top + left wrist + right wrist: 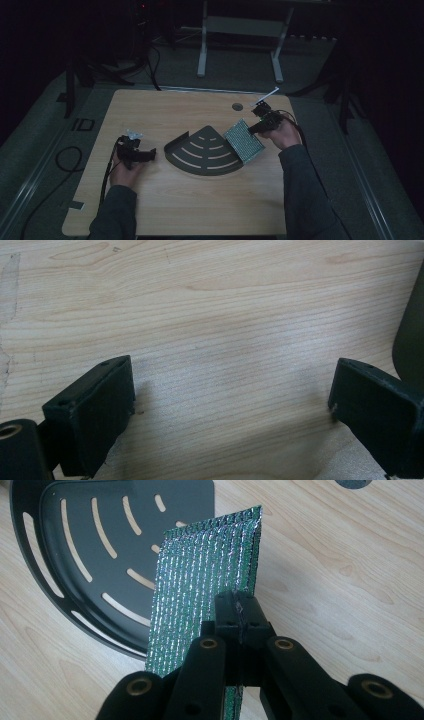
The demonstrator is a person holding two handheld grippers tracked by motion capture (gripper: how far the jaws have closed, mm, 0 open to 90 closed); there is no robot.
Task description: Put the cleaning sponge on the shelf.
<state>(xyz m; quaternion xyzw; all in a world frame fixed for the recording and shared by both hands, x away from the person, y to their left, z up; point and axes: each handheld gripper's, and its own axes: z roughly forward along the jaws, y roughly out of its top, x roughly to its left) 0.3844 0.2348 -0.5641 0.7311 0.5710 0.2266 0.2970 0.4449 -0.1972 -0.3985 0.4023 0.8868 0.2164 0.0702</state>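
Clamped on the near edge of the green foil pouch, my right claw had its two jaws pressed together with the thin sheet pinched between them, so the pouch hung from that one edge and stood out ahead of the claw, tilted up rather than lying flat. From the pouch outward, everything turned on the dark fan-shaped tray: seen from above, the pouch sat at the tray's right-hand straight side, its lower left corner seeming to overlap or touch the tray's edge, though I could not tell whether it rested there or merely hovered over it. Its long axis ran from my right claw slantwise toward the tray, so the free end already pointed at the slotted floor. I judged the coming move to be a short carry to the left and a little down, along that same axis, to lay the pouch inside the tray's raised rim. My right hand was plainly the nearer one. On the tray's far side, well apart from it on the bare wooden table, my left claw rested with its jaws wide apart and nothing between them, only wood grain showing in the gap.
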